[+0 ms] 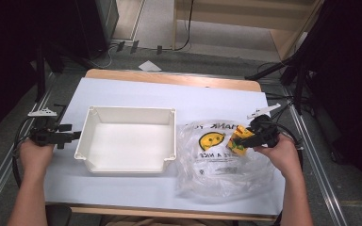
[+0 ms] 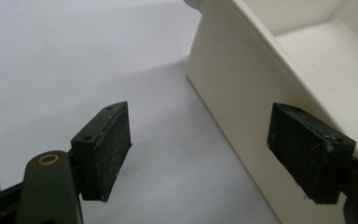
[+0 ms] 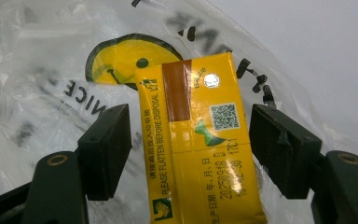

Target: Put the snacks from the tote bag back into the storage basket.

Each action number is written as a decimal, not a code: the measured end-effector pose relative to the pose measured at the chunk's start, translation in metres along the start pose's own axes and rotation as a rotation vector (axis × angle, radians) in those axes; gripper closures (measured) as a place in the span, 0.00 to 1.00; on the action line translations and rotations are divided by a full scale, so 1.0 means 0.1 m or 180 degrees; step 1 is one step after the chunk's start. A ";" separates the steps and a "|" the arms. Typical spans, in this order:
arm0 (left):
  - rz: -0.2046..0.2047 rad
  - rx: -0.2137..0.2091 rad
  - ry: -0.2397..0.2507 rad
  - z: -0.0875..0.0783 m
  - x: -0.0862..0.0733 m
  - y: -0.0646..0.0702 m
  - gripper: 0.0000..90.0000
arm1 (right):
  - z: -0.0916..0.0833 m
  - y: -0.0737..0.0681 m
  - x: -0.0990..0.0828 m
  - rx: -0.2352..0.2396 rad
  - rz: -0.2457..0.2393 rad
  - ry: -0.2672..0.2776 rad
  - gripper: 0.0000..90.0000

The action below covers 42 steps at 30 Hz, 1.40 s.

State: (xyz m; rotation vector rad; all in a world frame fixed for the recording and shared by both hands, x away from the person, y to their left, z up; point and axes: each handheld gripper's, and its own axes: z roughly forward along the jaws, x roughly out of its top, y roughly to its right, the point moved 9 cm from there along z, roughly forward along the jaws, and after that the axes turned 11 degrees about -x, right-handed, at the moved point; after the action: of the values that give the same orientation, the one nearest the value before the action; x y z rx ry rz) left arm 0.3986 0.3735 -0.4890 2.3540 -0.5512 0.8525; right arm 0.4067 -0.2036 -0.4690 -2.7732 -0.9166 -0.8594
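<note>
My right tongs [image 3: 190, 144] straddle the yellow drink carton [image 3: 200, 154], pads not quite touching it; its lower end is cut off. Left tongs [image 2: 214, 154] gape empty beside the white bin [image 2: 242, 93].

The right gripper [image 1: 248, 140] sits at the right of the table [image 1: 169, 77], its jaws pointing left at a yellow drink carton [image 1: 240, 140] that lies between them; whether the pads press it cannot be told from here. Under and around the carton spreads a clear plastic bag [image 1: 217, 165] printed with a yellow smiley face [image 1: 210, 140], just left of this gripper's tips. Farther left stands an empty white plastic bin [image 1: 126, 141] on the white sheet [image 1: 122, 92]. The left gripper [image 1: 73, 136] is just beside the bin's left wall, jaws pointing right toward it.
</note>
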 end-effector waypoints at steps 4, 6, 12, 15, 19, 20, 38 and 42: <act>0.0000 -0.0007 -0.0005 0.01 0.00 0.00 0.25 | 0.07 -0.01 -0.01 0.0004 -0.0011 -0.0025 0.37; 0.0000 -0.0008 -0.0006 0.01 0.00 0.00 0.25 | 0.09 -0.02 -0.02 0.0019 -0.0014 -0.0058 0.38; 0.0001 -0.0007 -0.0003 0.01 0.00 0.00 0.25 | 0.17 -0.04 -0.07 0.0019 -0.0084 -0.0152 0.43; 0.0001 -0.0010 0.0003 0.01 0.00 0.01 0.25 | 0.17 -0.03 -0.07 0.0026 -0.0078 -0.0139 0.46; 0.0004 -0.0008 0.0011 0.01 0.01 0.01 0.25 | 0.18 -0.02 -0.08 0.0052 -0.0097 -0.0089 0.48; 0.0006 -0.0007 0.0011 0.01 0.01 0.01 0.25 | 0.18 -0.01 -0.08 0.0028 -0.0089 -0.0084 0.52; 0.0010 0.0003 0.0041 0.00 0.02 0.00 0.25 | 0.15 0.01 -0.06 0.0051 -0.0140 0.0084 0.56; 0.0005 0.0005 0.0038 0.00 0.02 0.00 0.25 | 0.14 0.03 -0.05 0.0048 -0.0108 0.0125 0.57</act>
State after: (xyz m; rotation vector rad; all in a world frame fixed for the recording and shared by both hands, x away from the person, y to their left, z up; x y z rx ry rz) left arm 0.3996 0.3732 -0.4875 2.3488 -0.5480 0.8674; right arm 0.4116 -0.2049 -0.4830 -2.7253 -0.9623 -0.9047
